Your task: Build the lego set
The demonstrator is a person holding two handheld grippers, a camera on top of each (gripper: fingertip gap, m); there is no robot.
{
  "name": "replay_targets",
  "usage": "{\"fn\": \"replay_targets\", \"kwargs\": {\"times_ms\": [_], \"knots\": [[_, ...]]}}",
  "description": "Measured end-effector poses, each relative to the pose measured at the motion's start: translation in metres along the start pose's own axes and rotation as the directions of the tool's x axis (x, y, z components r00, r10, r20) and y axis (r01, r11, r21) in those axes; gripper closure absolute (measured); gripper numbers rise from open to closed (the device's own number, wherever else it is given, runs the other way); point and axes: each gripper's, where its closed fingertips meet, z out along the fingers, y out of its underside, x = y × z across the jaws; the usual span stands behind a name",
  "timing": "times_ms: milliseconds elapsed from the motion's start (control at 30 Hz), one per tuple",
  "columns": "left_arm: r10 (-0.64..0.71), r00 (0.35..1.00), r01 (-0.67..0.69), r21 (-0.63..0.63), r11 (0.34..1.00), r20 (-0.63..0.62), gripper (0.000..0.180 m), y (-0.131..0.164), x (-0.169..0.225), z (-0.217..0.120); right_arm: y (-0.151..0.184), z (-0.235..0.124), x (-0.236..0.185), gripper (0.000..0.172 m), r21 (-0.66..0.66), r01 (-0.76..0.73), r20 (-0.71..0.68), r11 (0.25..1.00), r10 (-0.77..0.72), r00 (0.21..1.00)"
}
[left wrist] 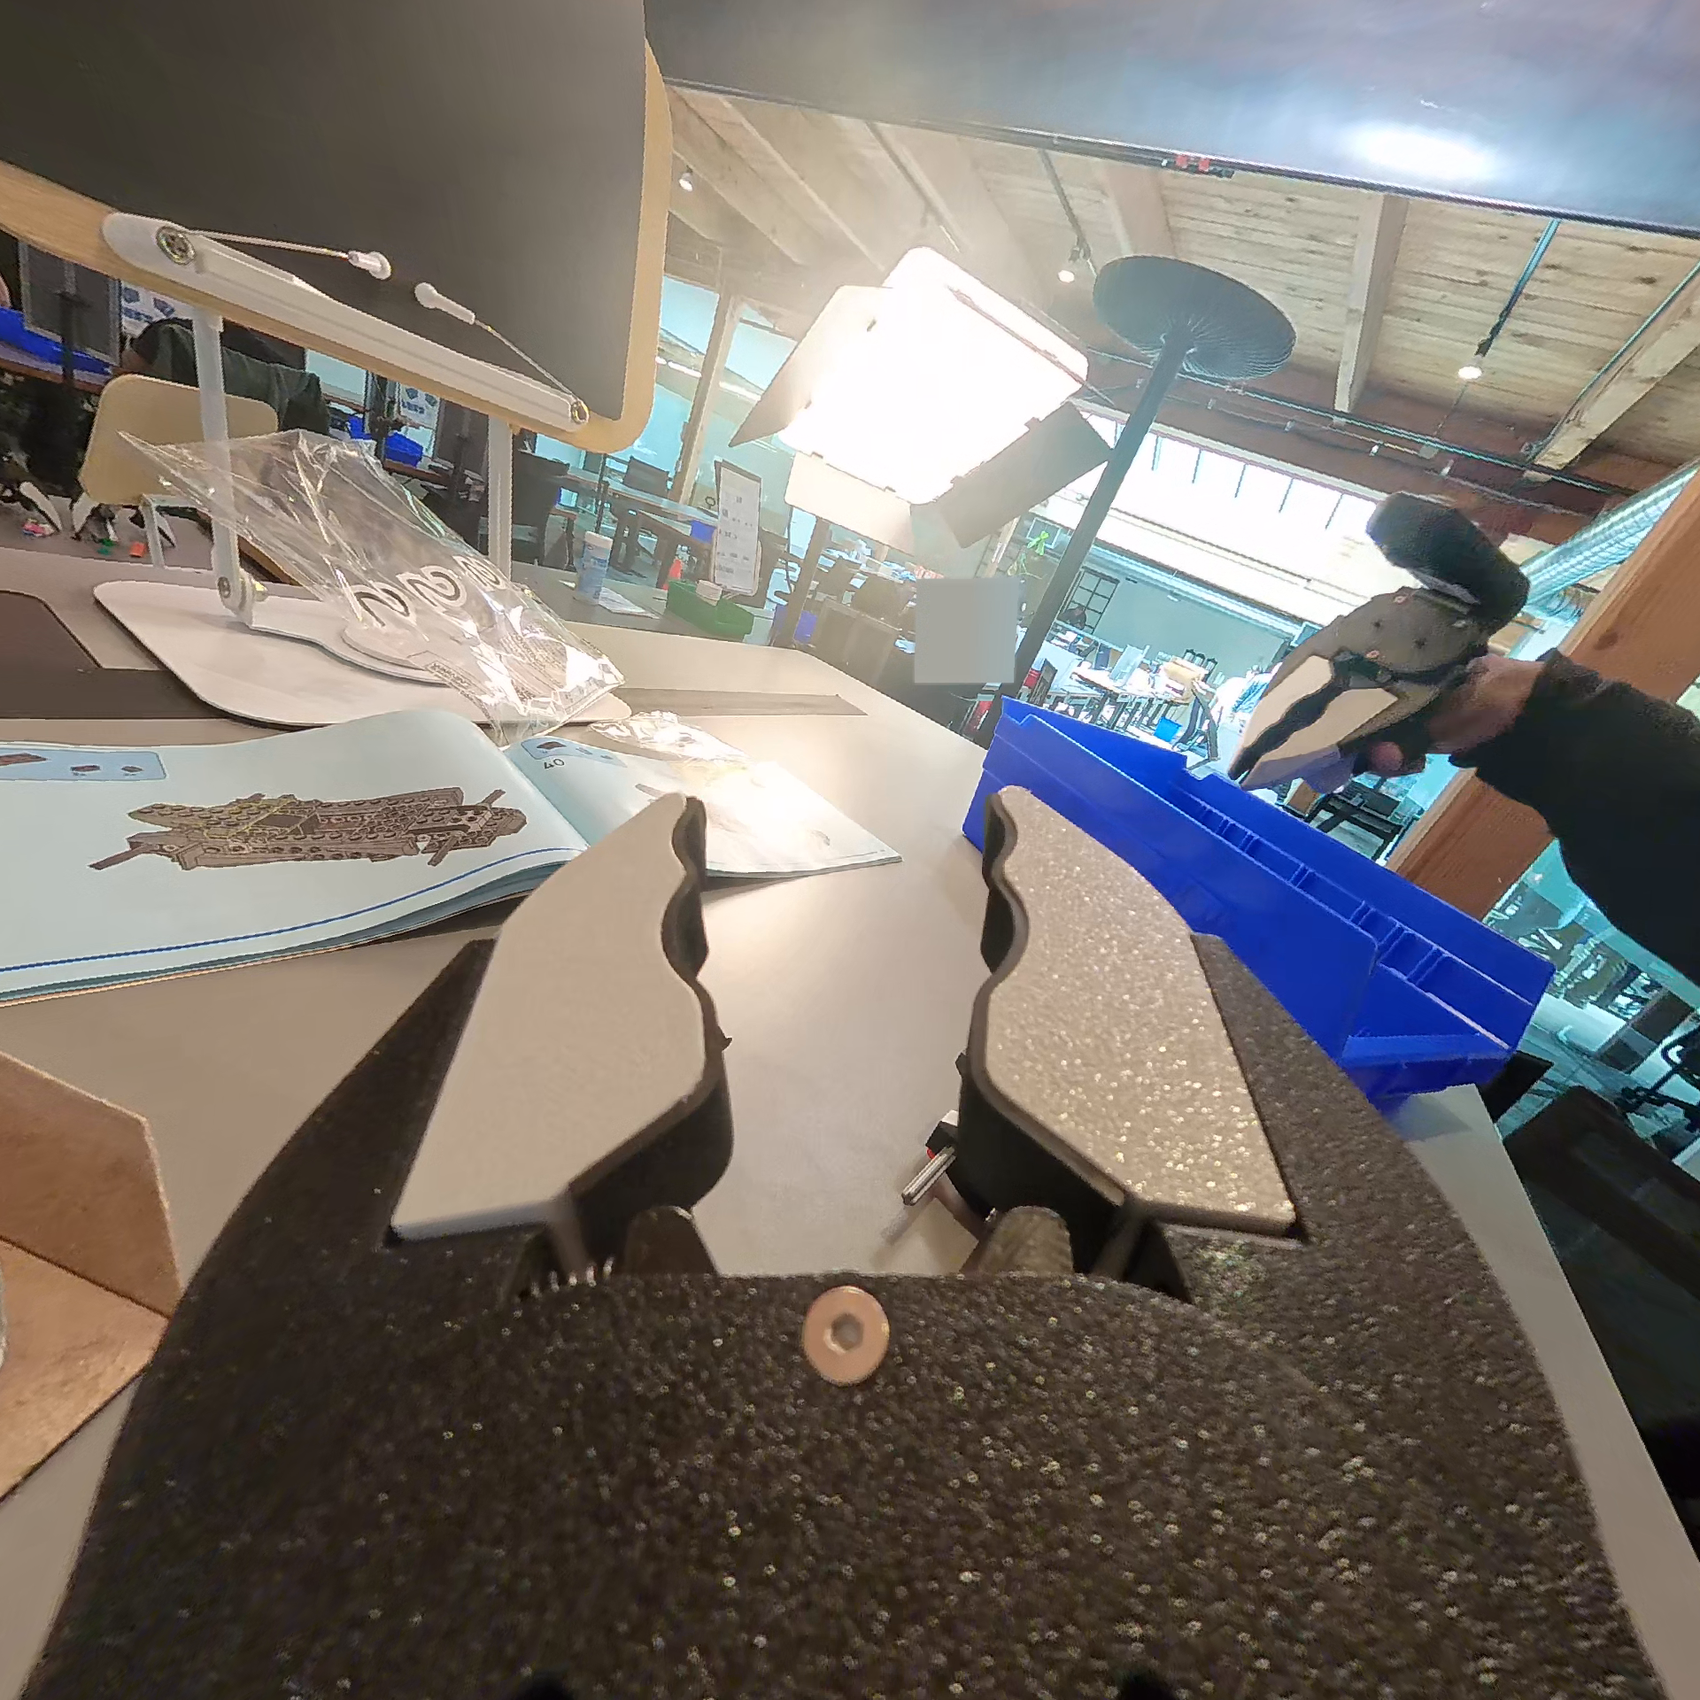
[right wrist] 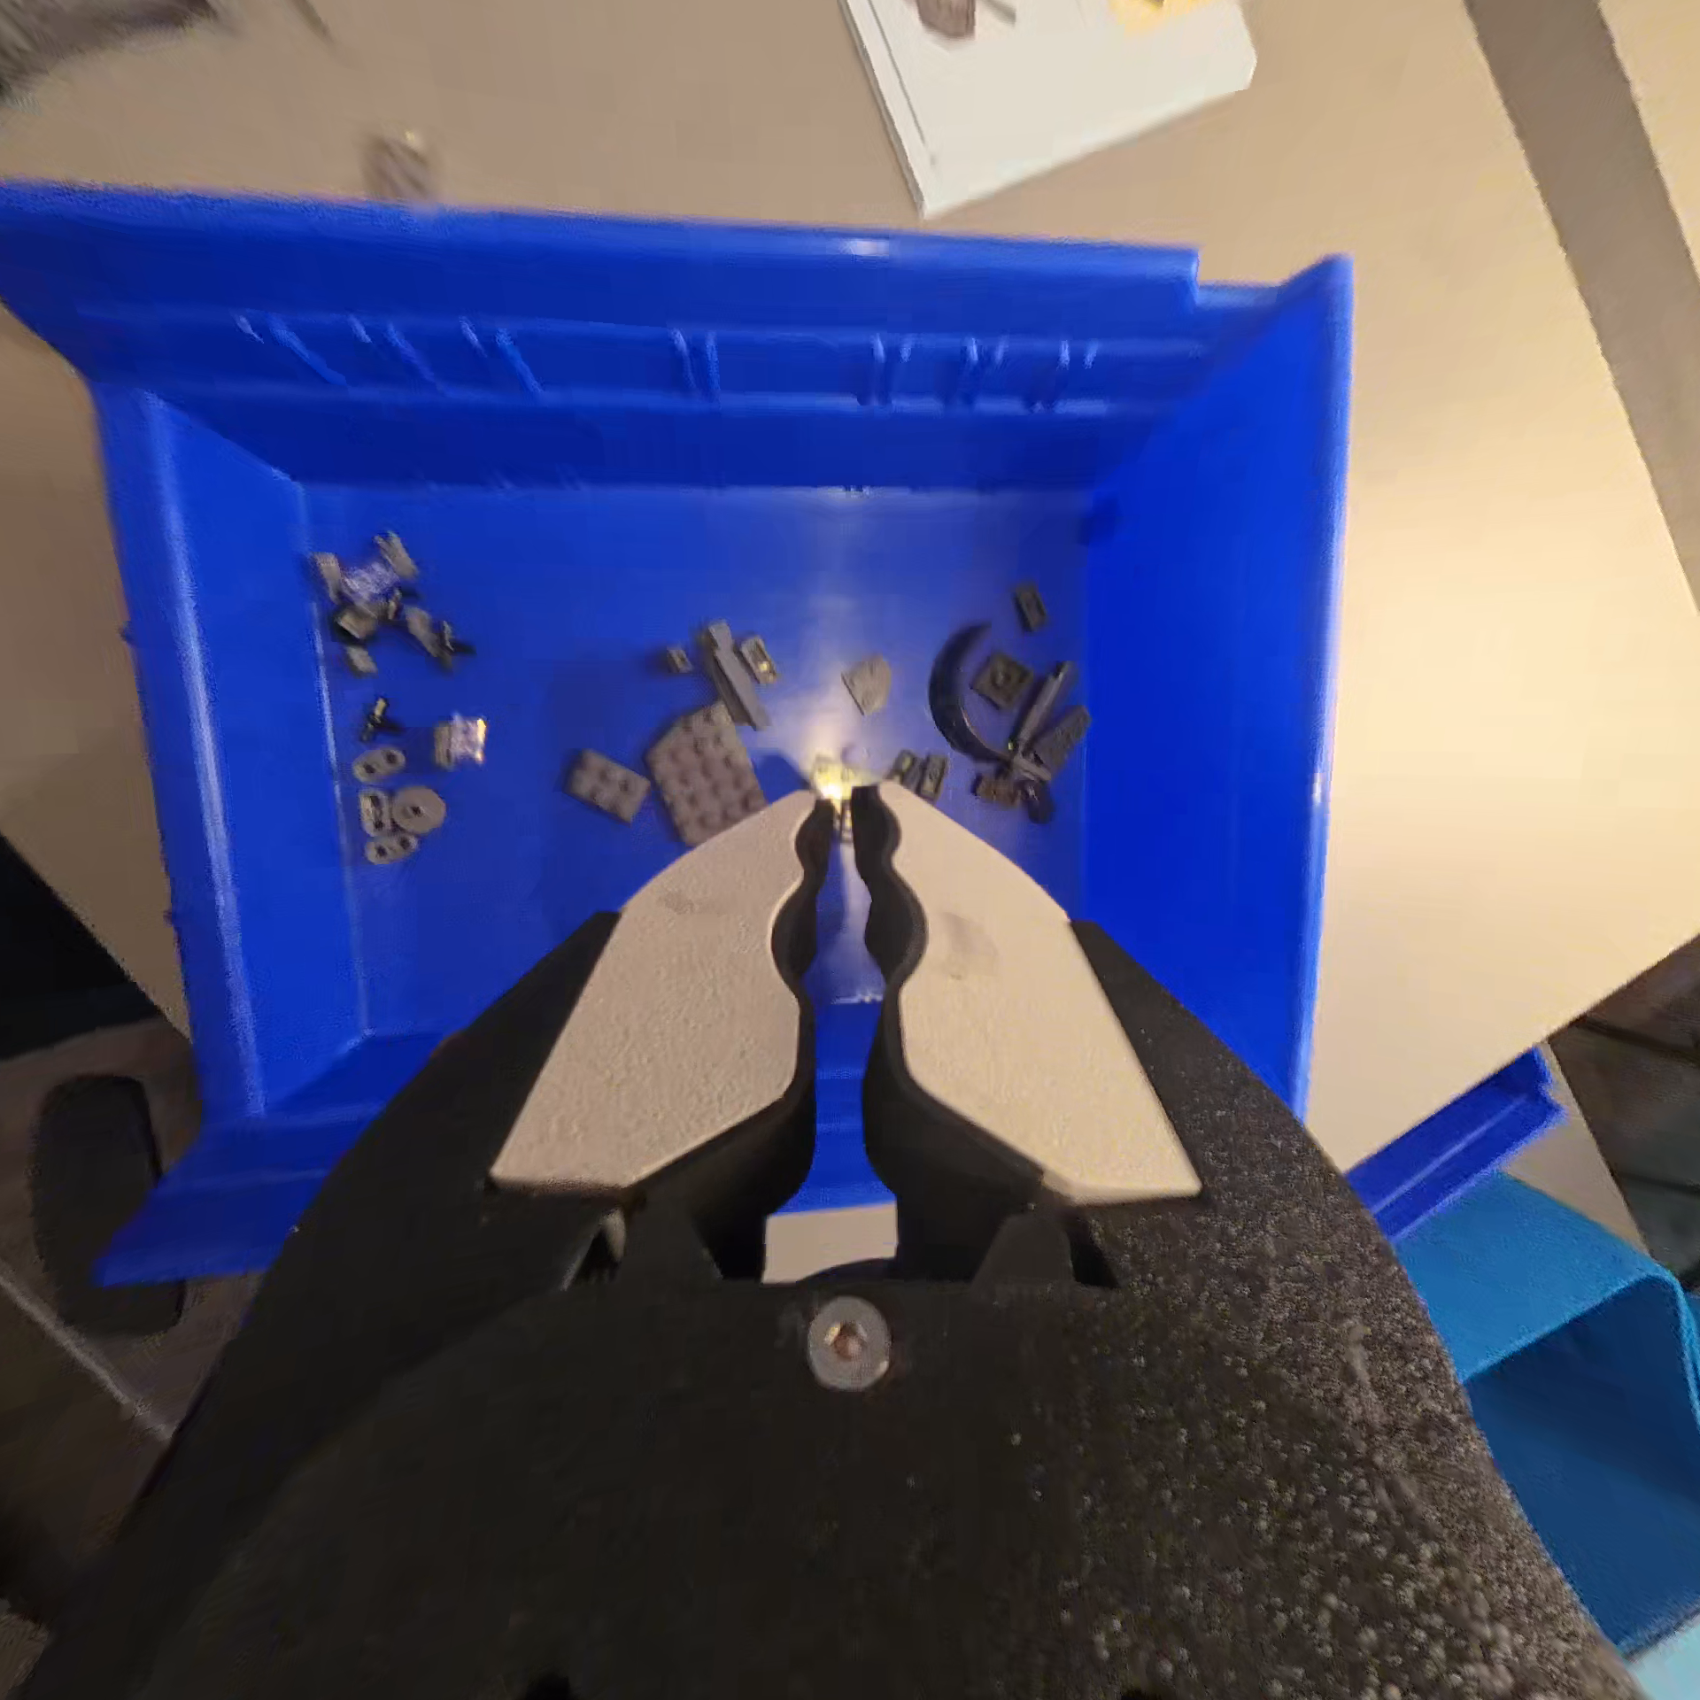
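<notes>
The left gripper [left wrist: 842,828] lies low over the grey bench [left wrist: 828,1012], its body nearly level and pointing along the surface, with its two fingers spread wide and nothing between them but bare benchtop. Just beyond its left fingertip lies an open instruction booklet [left wrist: 276,846] with pale blue pages, and behind that a crumpled clear plastic bag [left wrist: 386,570] rests against the white base of a tilted stand [left wrist: 230,515]. Beside its right fingertip sits the long wall of a blue bin [left wrist: 1242,874]. Farther off in that view, the right gripper [right wrist: 835,805] is held above the bin by a gloved hand [left wrist: 1463,699] in a dark sleeve, tilted steeply so that its tips point down into the bin (the wrist is raised well above the rim). From its own camera, the right gripper looks almost straight down onto the bin floor [right wrist: 828,552]; its fingers are drawn nearly together, leaving only a thin slit, and a small yellowish piece [right wrist: 832,782] shows right at the tips, though the blur leaves it unclear whether the pads press on it. Scattered grey bricks lie around: a studded plate [right wrist: 704,773] just left of the tips, a curved dark piece [right wrist: 952,690] to the right, and small round bits [right wrist: 396,809] near the left wall.
</notes>
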Motion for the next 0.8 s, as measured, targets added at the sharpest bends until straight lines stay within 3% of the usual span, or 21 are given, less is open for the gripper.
{"fn": "replay_targets", "kwargs": {"times_ms": [133,267,333,433,533,667,800], "knots": [[0.004,1.0,-0.004,0.003,1.0,0.0,0.122,0.0,0.001,-0.001,0.01,0.002,0.013,0.168,-0.05,-0.007,0.005,0.999,0.007,1.0],[0.008,1.0,-0.008,0.005,1.0,0.001,0.122,0.0,0.002,-0.001,0.037,0.017,0.033,0.161,-0.273,0.019,-0.06,0.962,-0.037,0.998],[0.007,1.0,-0.007,0.006,1.0,0.001,0.122,0.0,0.001,-0.001,0.036,0.025,0.028,0.169,-0.287,0.048,-0.015,0.957,-0.054,0.998],[0.007,1.0,-0.007,0.012,1.0,0.002,0.122,-0.001,0.001,-0.002,0.015,0.03,0.014,0.172,-0.169,0.016,0.075,0.985,-0.004,0.997],[0.003,1.0,-0.003,0.017,1.0,0.004,0.122,-0.002,0.001,-0.002,-0.022,0.017,-0.012,0.171,0.071,-0.026,0.219,0.997,0.01,0.976],[0.002,1.0,-0.002,0.016,1.0,0.006,0.122,-0.002,0.0,-0.002,-0.055,-0.008,-0.044,0.172,0.31,-0.091,0.374,0.946,-0.033,0.927],[0.001,1.0,-0.001,0.007,1.0,0.005,0.122,-0.001,0.0,-0.001,-0.066,-0.021,-0.06,0.169,0.407,-0.104,0.419,0.907,-0.084,0.904]]}}
